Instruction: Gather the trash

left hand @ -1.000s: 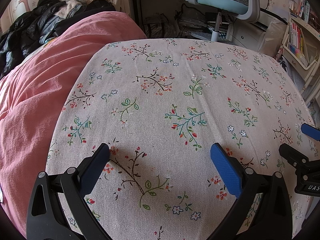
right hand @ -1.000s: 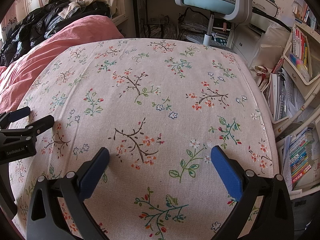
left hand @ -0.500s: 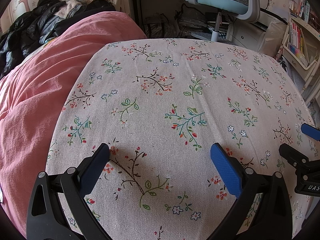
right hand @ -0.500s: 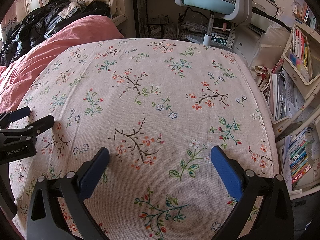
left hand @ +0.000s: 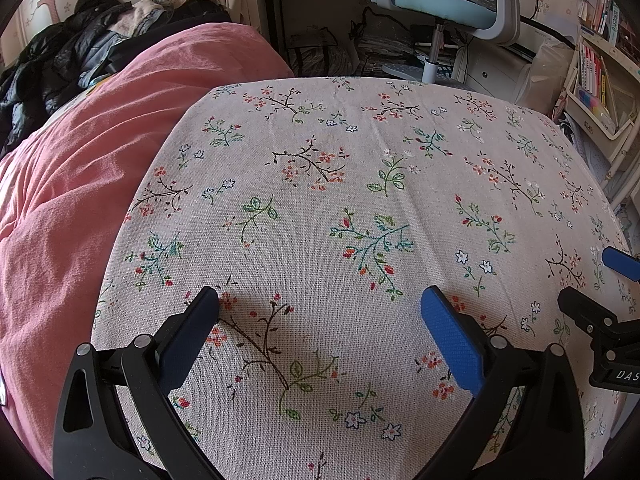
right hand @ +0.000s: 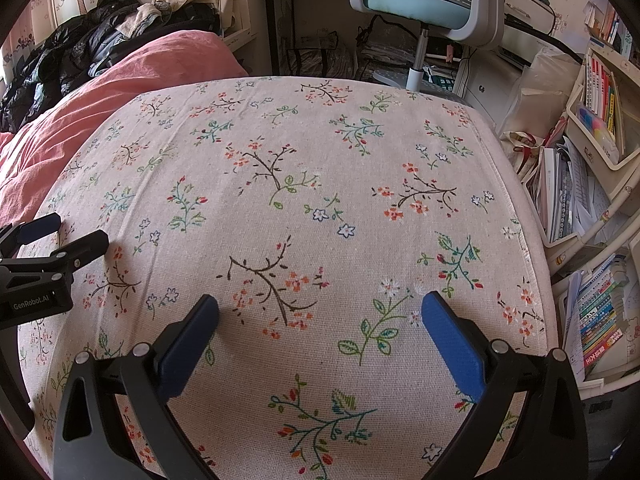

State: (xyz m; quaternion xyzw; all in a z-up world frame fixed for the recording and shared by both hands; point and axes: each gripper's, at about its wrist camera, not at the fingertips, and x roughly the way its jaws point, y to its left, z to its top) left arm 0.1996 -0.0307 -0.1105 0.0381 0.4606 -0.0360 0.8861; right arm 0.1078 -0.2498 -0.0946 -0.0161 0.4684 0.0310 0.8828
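Both hand-held grippers wide, holding nothing: left hand-held gripper, right hand-held gripper, low over floral table. No trash in either view. Risk: pads snag the cloth, or trash gets missed among clutter far right.

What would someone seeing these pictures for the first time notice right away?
First, the floral tablecloth that fills the middle of both views, with the open left gripper and open right gripper hovering over it side by side, holding nothing. Next, the pink duvet bulging along the cloth's left edge, and the light blue office chair standing beyond the far edge. No trash shows on the cloth.
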